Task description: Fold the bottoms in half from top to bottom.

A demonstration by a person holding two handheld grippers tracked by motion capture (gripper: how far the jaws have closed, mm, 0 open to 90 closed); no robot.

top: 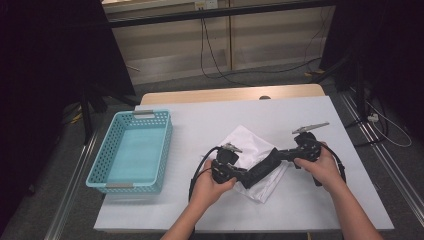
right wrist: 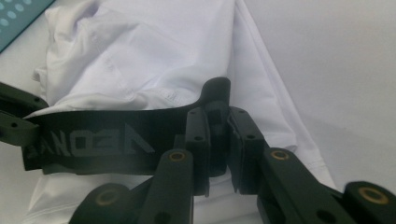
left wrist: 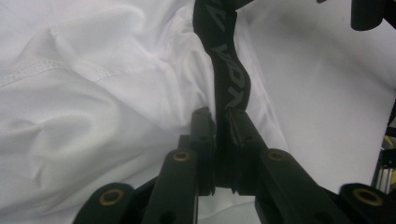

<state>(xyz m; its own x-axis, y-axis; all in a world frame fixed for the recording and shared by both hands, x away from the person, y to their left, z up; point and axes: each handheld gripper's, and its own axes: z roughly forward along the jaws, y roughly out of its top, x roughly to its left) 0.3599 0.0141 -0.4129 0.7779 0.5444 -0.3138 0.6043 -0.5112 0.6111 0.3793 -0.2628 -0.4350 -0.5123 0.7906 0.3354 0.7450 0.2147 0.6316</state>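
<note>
Black waistband (left wrist: 231, 79) pinched at each end: left gripper (top: 239, 172) clamped on near-left end, right gripper (top: 280, 155) on far-right end. White garment (top: 250, 145) lies mid-worktop (top: 310, 115), right of blue basket (top: 131, 150). I keep band taut, lift both ends level, avoid snagging folds.

a lab-like recording space: a white-covered wooden table (top: 300, 107) on a grey carpeted floor (top: 165, 80), black tripod stands (top: 92, 100), loose black cables (top: 220, 70) and metal floor rails (top: 390, 160)
</note>
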